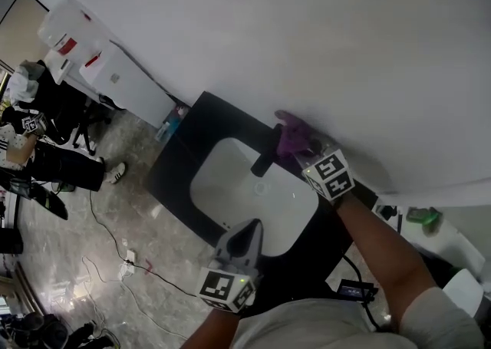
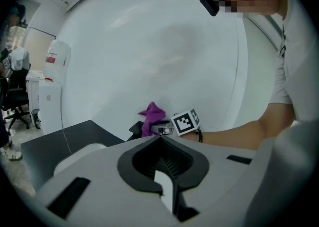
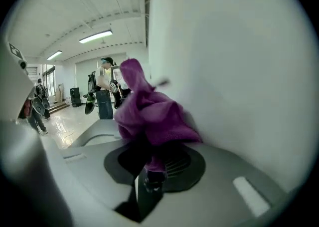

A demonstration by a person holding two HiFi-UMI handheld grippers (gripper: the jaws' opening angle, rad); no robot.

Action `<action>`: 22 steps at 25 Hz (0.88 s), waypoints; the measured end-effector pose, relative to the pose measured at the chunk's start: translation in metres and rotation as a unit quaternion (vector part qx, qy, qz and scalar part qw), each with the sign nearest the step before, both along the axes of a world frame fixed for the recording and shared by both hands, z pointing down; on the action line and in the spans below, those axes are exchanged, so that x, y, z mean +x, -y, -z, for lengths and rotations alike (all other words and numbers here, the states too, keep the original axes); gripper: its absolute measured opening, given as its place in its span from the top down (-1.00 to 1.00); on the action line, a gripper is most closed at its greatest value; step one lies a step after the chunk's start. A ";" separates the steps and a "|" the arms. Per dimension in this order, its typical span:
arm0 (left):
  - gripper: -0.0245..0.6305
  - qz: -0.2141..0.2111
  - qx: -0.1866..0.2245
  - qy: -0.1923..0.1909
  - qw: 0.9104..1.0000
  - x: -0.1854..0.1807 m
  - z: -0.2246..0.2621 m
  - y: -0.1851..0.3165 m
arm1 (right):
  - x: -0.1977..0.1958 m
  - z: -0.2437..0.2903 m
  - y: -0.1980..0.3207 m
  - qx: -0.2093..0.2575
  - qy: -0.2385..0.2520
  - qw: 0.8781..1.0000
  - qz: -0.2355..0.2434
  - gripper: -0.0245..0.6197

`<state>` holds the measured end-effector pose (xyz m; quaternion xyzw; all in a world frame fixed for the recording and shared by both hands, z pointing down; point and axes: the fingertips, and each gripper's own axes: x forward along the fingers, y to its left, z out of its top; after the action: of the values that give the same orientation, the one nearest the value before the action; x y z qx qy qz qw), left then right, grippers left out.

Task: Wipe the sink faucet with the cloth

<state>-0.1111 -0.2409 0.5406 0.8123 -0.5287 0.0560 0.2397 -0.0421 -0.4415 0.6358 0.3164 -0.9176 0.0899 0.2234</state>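
Note:
The black faucet stands at the back rim of a white sink basin, which is set in a black counter. My right gripper is shut on a crumpled purple cloth. It holds the cloth against the top of the faucet, close to the white wall. In the right gripper view the cloth bulges out of the jaws and hides the faucet. My left gripper hovers over the basin's near rim, shut and holding nothing. In the left gripper view it points at the cloth.
The white wall rises right behind the faucet. White cabinets and a blue bottle are to the left of the counter. A green object lies at the right. Cables trail on the floor, with people farther left.

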 end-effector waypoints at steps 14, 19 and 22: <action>0.91 0.017 0.007 0.020 1.000 -0.020 0.017 -0.009 | 0.003 -0.149 0.004 -0.107 -0.083 0.989 -0.060 0.73; 0.91 0.018 0.020 0.000 1.000 -0.024 0.032 -0.013 | -0.009 0.008 -0.005 -0.006 0.039 0.999 -0.029 0.73; 0.91 0.012 0.028 -0.009 0.999 -0.024 0.042 -0.014 | -0.017 0.049 0.008 0.022 0.033 0.999 -0.026 0.73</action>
<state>-0.1349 -0.2270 0.4987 0.8125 -0.5379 0.0306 0.2227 -0.0588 -0.4497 0.5867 0.3416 -0.9177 0.0857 0.1838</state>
